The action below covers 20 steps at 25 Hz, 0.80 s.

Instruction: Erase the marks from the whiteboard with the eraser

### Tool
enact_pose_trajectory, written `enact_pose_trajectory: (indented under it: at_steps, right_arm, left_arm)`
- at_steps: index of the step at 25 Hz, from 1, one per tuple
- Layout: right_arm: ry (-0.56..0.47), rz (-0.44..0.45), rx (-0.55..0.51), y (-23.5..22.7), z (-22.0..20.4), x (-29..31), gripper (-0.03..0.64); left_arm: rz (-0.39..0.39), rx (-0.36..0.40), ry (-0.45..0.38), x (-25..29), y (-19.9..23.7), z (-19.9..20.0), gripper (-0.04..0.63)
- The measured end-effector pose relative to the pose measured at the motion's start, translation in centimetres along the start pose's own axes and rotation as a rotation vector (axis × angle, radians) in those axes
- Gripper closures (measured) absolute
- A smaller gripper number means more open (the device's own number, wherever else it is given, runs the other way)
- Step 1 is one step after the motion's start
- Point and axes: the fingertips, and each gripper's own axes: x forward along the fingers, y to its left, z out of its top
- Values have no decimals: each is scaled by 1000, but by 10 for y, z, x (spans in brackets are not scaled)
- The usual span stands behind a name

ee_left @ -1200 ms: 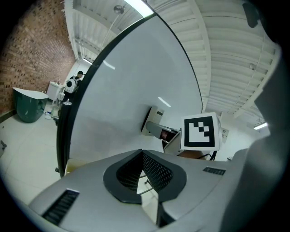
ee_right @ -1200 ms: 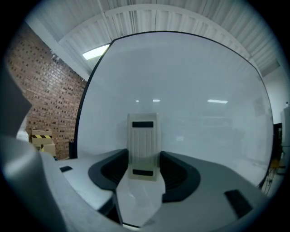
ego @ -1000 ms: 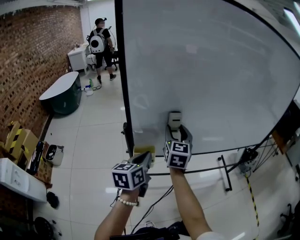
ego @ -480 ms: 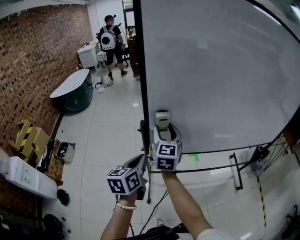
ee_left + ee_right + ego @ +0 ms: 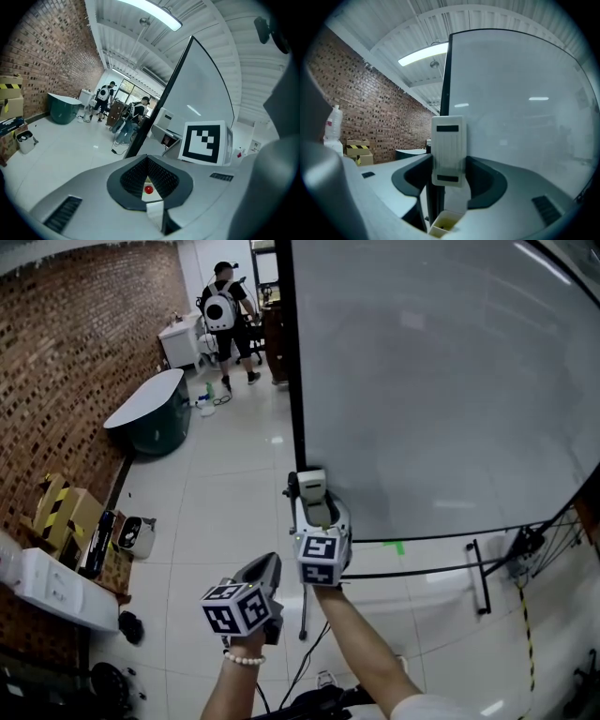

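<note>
1. Leftward along the lower board, the right tongs (image 5: 317, 512) have carried the eraser (image 5: 312, 486) since a second ago. It was well inside the white surface then and now sits at the bottom left corner.
2. Pale and oblong, the eraser is clamped between the right tongs. Its long axis stands upright, parallel to the black frame edge (image 5: 294, 381) of the whiteboard (image 5: 441, 381).
3. From the right gripper view, the eraser (image 5: 449, 145) overlaps that black edge. I cannot tell whether its face presses the board or only hovers at it.
4. Almost all of the board lies to the right of the eraser and above it, so any further wiping would, in my judgement, have to travel rightward or upward.
5. No marks show on the grey-white surface from where I stand, so the job looks nearly or fully done.
6. Lower and nearer the person, the left tongs (image 5: 269, 563) hang well apart from the board. Their pads are drawn together, with nothing I can make out between them.
7. Only the right hand is in reach of the board.
</note>
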Motion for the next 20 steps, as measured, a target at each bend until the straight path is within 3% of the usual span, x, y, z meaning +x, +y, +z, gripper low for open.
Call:
enact_pose_trajectory:
  at_steps: [7,13,20]
  right_arm:
    - [73,1,-13,1,-59,8,364]
    - [68,-32,-57,-14,-62,5,364]
    - [45,-66,-22,-68,-65,-11,364]
  left_arm:
    - [-2,-13,35,9,2,-21,607]
    - [-12,-9,60,14,-5,-31,607]
    - [-27,4,81,28,-25,-44,607]
